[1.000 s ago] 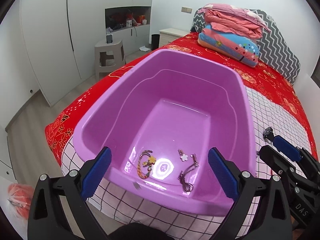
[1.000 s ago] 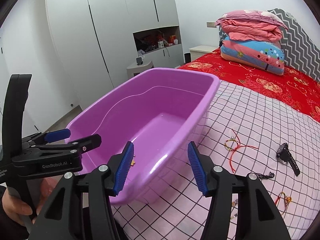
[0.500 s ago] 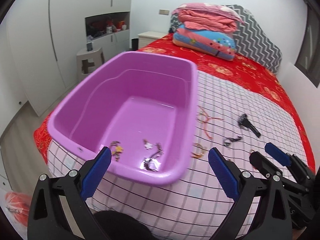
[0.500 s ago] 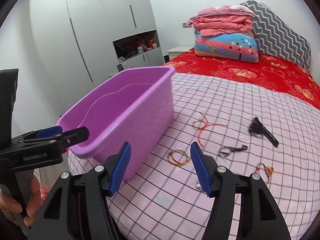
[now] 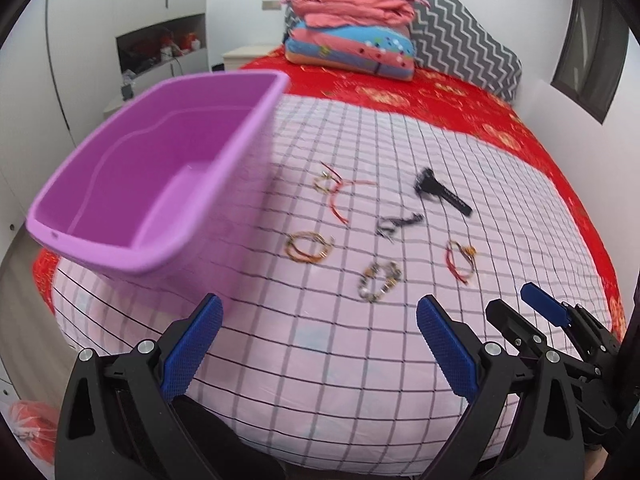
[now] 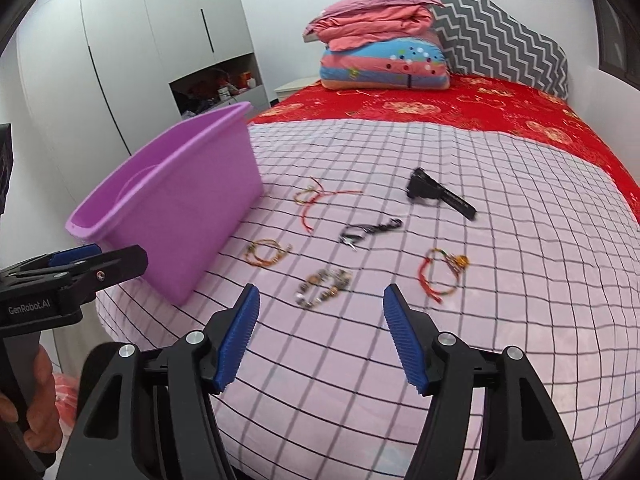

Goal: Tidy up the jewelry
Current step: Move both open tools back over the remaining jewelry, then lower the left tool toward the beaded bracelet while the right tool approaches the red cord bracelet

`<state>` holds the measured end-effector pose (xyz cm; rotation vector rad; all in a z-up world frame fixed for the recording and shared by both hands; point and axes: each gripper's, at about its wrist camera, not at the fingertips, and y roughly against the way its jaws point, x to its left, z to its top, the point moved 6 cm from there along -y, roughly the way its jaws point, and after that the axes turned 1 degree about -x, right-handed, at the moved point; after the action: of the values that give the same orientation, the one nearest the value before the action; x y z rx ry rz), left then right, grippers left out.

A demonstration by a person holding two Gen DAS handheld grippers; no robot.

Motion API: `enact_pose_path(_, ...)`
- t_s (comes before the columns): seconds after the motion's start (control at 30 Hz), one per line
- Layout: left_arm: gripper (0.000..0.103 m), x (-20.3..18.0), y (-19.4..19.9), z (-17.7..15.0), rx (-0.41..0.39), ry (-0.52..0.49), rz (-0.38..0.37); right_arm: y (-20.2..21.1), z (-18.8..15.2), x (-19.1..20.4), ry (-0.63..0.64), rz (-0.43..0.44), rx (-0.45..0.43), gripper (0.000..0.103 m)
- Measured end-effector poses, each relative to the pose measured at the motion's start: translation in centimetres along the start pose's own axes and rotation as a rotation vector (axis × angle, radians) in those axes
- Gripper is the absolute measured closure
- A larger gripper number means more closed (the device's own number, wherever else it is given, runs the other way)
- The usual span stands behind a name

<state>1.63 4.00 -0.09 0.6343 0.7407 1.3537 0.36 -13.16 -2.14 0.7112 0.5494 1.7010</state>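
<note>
**Fingers spread, nothing held: picking the next piece**

Fingers (image 6: 242,340) on my right gripper (image 6: 320,336) stand wide apart with nothing between them, and my left gripper (image 5: 318,346) is spread the same way, also empty.

Loose on the checked pink sheet (image 6: 520,320) ahead of me lie the pieces left to sort. Nearest my right gripper is the beaded bracelet (image 6: 322,286). Beside it to the right is the red cord bracelet (image 6: 440,274), and toward the basin the orange braided bracelet (image 6: 266,252). Farther back lie the dark chain (image 6: 370,232), the red string bracelet (image 6: 318,198) and the black watch (image 6: 438,196). The purple basin (image 6: 180,216) sits on the left of the sheet, near the bed's edge; from here I cannot see its floor.

I judge I am between pieces, lining up a fresh pick. The beaded bracelet looks the natural target: lower the right gripper over it, tips down to the sheet, and close on the beads without pinching fabric. It is limp, so it will dangle on the carry to the basin.
</note>
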Motion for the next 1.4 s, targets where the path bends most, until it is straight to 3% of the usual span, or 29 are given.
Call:
enact_pose_path(0.33,0.007,-2.9,-4.4,-2.1,0.057,-0.008,0.006,-0.7,-2.8,-5.9,-0.083,-0.075,0.031,0.041)
enact_pose_path(0.63,0.007,-3.4,-10.7,-2.5,0.076,0.008,0.043,-4.5,-4.2,-10.1,-0.140,-0.111,0.067,0.041)
enact_pose_path(0.93,0.007,-3.1,-16.9,-2.4,0.123,-0.003,0.087,-9.4,-3.9,-12.4,-0.139,-0.127,0.099,0.041)
enact_pose_path(1.4,0.007,-3.6,-20.7,-1.8,0.134,0.001,0.090,-13.2,-2.9,-13.8,-0.141,-0.139,0.106,0.041)
